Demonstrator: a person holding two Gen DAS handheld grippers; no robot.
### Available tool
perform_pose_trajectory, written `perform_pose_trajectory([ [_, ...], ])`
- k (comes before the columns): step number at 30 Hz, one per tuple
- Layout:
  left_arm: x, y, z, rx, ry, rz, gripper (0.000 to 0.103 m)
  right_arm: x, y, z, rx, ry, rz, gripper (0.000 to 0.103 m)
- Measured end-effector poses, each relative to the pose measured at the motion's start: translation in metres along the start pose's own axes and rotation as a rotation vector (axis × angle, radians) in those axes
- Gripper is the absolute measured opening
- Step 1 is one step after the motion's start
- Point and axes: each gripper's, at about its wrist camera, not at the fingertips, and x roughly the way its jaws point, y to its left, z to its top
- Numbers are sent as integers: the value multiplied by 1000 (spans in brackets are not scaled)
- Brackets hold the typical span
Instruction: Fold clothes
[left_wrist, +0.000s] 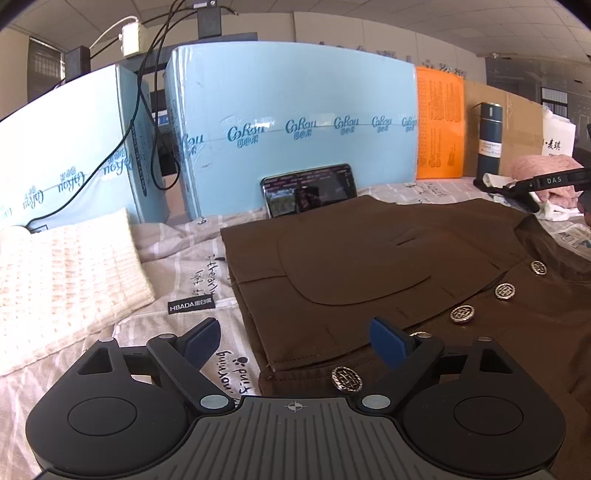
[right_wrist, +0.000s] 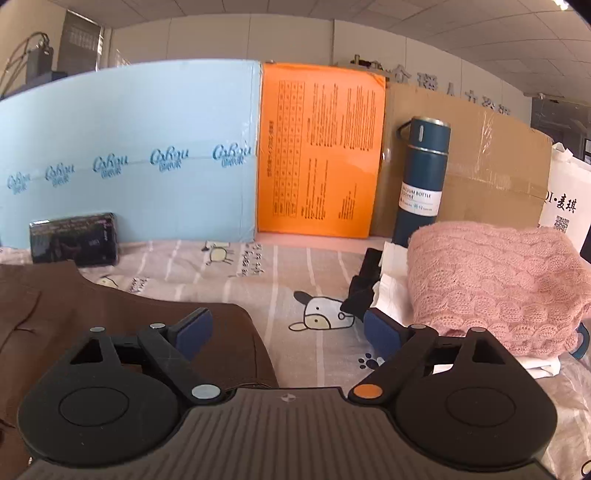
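A brown garment (left_wrist: 369, 266) with metal buttons (left_wrist: 461, 314) lies folded on the printed bedsheet (left_wrist: 192, 273). My left gripper (left_wrist: 295, 339) is open and empty, hovering over the garment's near left corner. My right gripper (right_wrist: 288, 332) is open and empty, above the sheet just right of the garment's right edge (right_wrist: 129, 325). The right gripper's body also shows at the right edge of the left wrist view (left_wrist: 546, 182).
A cream knit piece (left_wrist: 62, 280) lies left of the garment. A pink knit sweater (right_wrist: 495, 280) sits on white cloth at the right. A phone (left_wrist: 310, 188), a dark blue bottle (right_wrist: 421, 181), blue foam boards (left_wrist: 295, 110), an orange sheet and cardboard stand at the back.
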Motion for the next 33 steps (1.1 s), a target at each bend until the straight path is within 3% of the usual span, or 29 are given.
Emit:
perform_pose_trajectory([
  [3,-24,-12,-4,62,-62,-27,99,-37,4,-5,-64,-75,122,102],
  [7,-50,-26,-12,114,-125,-40,102,-79,22,-21,-183,-113,252,103],
  [10,-67,-36,-18,93,-159,-121,103,-101,44,-37,-280,-120,319,103],
  [14,-84,-57,-30,145,-140,-277,103,-124,68,-64,-389,-132,378,103],
  [19,-104,-83,-44,287,-71,-398,103,-135,82,-81,-442,-93,437,103],
  [24,-114,-97,-57,386,-8,-356,103,-146,83,-84,-400,-125,469,103],
  [30,-107,-110,-68,484,38,-229,103,-159,80,-86,-356,-145,514,103],
  [33,-105,-105,-67,457,8,-207,103,-167,78,-87,-337,-142,577,103],
])
